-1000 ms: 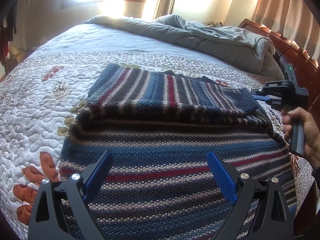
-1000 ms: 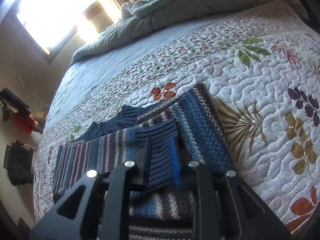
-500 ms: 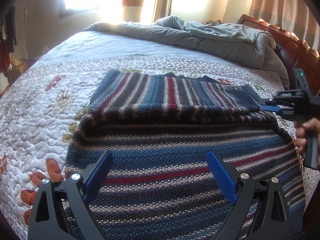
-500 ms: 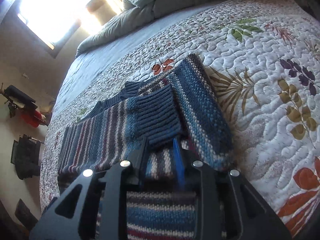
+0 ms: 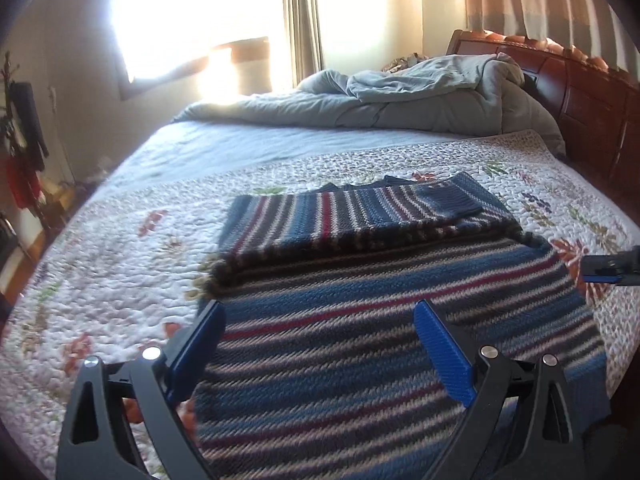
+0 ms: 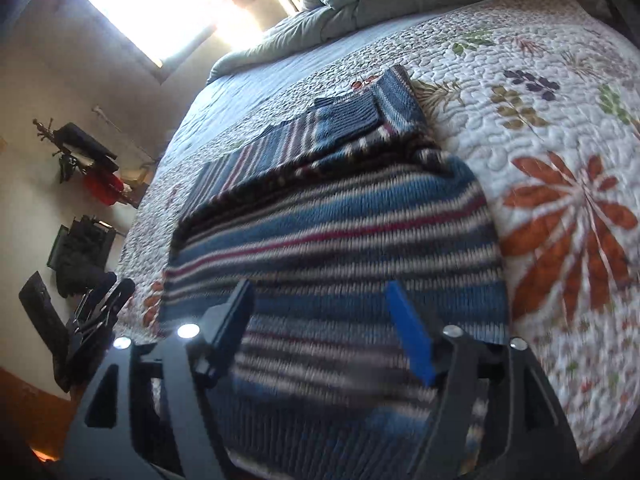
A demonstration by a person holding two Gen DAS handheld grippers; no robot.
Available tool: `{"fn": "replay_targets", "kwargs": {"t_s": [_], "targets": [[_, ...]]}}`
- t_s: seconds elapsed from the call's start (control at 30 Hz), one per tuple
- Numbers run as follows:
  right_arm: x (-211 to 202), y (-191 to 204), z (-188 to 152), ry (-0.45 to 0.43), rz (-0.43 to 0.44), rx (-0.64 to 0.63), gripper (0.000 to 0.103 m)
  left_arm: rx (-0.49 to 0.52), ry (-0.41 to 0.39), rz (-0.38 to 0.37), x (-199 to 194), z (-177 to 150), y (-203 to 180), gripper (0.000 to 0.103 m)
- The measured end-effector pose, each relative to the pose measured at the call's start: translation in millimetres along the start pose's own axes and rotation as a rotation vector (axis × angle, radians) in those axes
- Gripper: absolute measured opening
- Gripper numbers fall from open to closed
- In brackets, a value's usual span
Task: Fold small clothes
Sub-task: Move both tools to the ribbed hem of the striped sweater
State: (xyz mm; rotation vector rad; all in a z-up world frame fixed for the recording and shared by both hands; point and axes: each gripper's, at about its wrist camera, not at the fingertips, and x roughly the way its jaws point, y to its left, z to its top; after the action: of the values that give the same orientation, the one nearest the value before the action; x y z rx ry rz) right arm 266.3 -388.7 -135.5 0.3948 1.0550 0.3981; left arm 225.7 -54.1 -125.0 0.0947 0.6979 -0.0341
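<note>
Two grippers are seen over a striped knitted sweater (image 5: 360, 320) that is spread on a floral quilt (image 5: 120, 264) covering the near part of a bed. Nearest in the left wrist view, the left gripper (image 5: 320, 344) is held above the sweater's broad lower body with its blue pads spread wide; nothing is gripped between them and no cloth is touched by them. In the right wrist view the right gripper (image 6: 320, 328) is likewise held over the near part of the sweater; its jaws are opening, and only the knit lying flat below is seen through the gap, with nothing pinched. The tip of the right gripper is also seen at the right edge of the left wrist view, just beside the sweater's right border and over an orange flower printed on the quilt.

Farther on, the upper part of the sweater has been folded across, so that a band with stripes running the other way, ending in a ribbed blue cuff (image 6: 348, 114), is laid on top of the body. Beyond the sweater, bare quilt is followed by a plain pale blue sheet (image 5: 248, 144), and a rumpled grey duvet (image 5: 400, 104) is heaped at the far end against a dark wooden headboard (image 5: 580, 92). Bright windows and curtains (image 5: 300, 20) are seen behind. Dark clothing hung on a rack (image 6: 80, 148) is seen by the wall at the left.
</note>
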Motion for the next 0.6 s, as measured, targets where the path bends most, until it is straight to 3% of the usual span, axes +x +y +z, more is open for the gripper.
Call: {"fn": "replay_targets", "kwargs": {"t_s": [0.1, 0.2, 0.3, 0.37, 0.4, 0.5, 0.6], "targets": [[-25, 0, -21, 0.003, 0.033, 0.02, 0.083, 0.038, -0.002, 0.037, -31, -11, 0, 0.096], [-43, -2, -39, 0.013, 0.067, 0.046, 0.088, 0.011, 0.034, 0.0, -58, -25, 15, 0.098], [-53, -10, -61, 0.051, 0.074, 0.062, 0.09, -0.138, 0.129, -0.14, -70, -46, 49, 0.099], [-54, -20, -78, 0.097, 0.06, 0.078, 0.09, -0.353, 0.231, -0.333, -62, -70, 86, 0.099], [-55, -24, -83, 0.101, 0.056, 0.089, 0.09, -0.448, 0.278, -0.389, -55, -82, 100, 0.099], [-57, -45, -100, 0.12, 0.074, 0.155, 0.09, -0.572, 0.349, -0.438, -44, -109, 122, 0.099], [-50, -62, -113, 0.156, 0.084, 0.217, 0.09, -0.731, 0.442, -0.584, -25, -135, 132, 0.099]]}}
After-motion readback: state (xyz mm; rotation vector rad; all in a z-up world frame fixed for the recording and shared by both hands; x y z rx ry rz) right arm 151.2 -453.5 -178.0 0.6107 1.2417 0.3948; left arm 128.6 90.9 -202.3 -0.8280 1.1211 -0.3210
